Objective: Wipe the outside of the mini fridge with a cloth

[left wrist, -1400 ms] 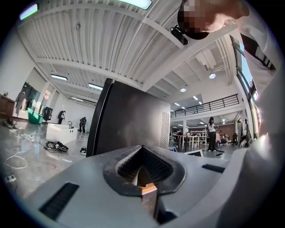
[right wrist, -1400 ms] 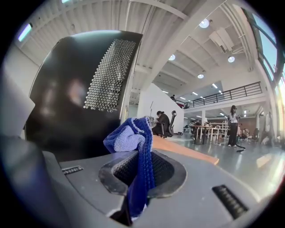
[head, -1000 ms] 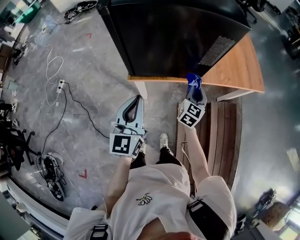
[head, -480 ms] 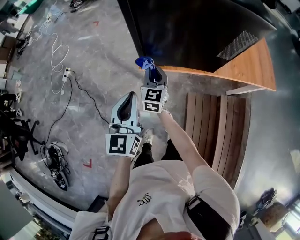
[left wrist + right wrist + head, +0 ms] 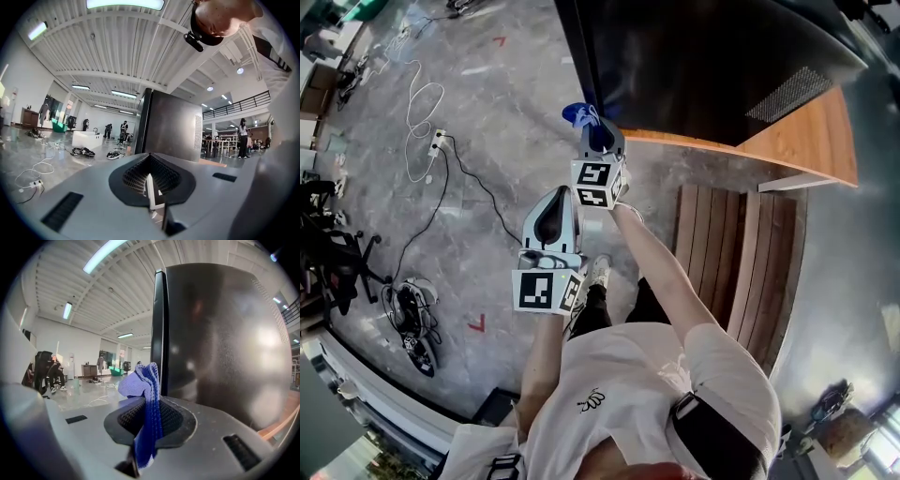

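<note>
The right tool (image 5: 593, 131) is clamped on a blue cloth (image 5: 577, 114), which bunches out past its tips toward 11 o'clock — just beside the corner edge of the black fridge (image 5: 703, 56). Whether cloth and fridge touch, I cannot tell. The fridge stands on a wooden counter (image 5: 806, 141) at 1 o'clock. The left tool (image 5: 565, 194) hangs at 7 o'clock from the right one — jaws together, nothing between them.

The blue cloth (image 5: 146, 416) looks knitted, the black mini fridge (image 5: 220, 343) glossy and smooth, its stand (image 5: 799, 131) wooden.
</note>
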